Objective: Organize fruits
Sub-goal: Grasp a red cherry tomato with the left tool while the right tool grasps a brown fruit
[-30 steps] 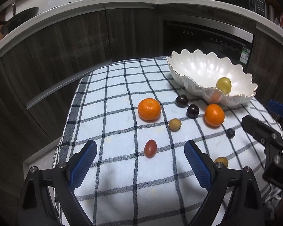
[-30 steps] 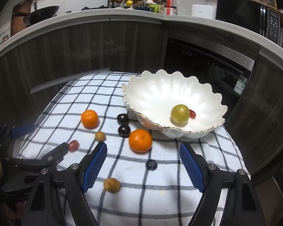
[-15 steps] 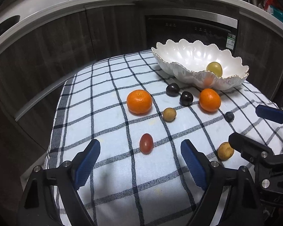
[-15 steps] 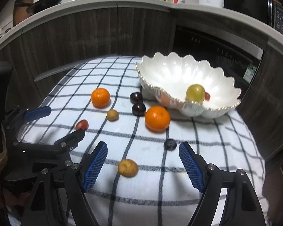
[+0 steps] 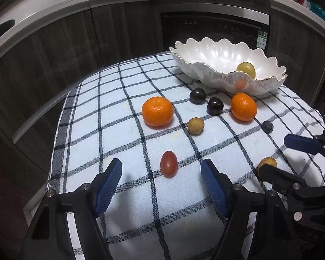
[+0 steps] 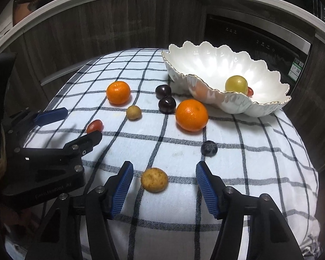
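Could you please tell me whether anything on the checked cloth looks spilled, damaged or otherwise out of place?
Nothing looks spilled or damaged. The only untidiness is the loose fruit still lying on the checked cloth, such as the two oranges and two dark plums, outside the white bowl, which stands upright.

Oranges (image 6: 118,92): 2
Plums (image 6: 167,104): 2
Longans (image 6: 154,179): 2
Tomatoes (image 6: 94,126): 2
Blueberry (image 6: 209,148): 1
Grape (image 6: 236,83): 1
Bowl (image 6: 205,65): 1
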Demonstrator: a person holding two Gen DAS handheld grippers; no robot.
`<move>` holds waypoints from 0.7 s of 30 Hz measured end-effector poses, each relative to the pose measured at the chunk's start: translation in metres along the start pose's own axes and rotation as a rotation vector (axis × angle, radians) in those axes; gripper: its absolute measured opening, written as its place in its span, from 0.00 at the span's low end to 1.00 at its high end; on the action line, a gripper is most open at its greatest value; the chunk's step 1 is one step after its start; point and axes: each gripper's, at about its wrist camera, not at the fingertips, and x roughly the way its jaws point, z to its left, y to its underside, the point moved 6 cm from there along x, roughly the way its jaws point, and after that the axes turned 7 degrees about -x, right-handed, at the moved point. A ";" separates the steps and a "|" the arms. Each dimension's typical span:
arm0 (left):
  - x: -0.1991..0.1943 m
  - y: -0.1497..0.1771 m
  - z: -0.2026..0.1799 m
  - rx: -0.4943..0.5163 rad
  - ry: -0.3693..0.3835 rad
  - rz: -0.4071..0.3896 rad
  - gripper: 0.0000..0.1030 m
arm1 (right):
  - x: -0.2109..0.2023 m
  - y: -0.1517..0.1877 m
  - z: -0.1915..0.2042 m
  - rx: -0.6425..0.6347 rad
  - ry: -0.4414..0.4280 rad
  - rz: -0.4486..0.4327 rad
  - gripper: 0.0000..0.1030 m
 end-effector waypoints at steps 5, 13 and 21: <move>0.007 0.001 -0.004 0.018 0.004 0.022 0.69 | 0.007 0.005 0.001 0.005 -0.022 0.020 0.54; 0.016 0.003 -0.010 0.022 0.034 0.057 0.50 | 0.010 0.006 0.003 -0.002 -0.039 0.009 0.52; 0.024 0.002 -0.011 -0.023 0.080 0.077 0.40 | 0.018 0.009 0.003 0.000 -0.053 0.027 0.42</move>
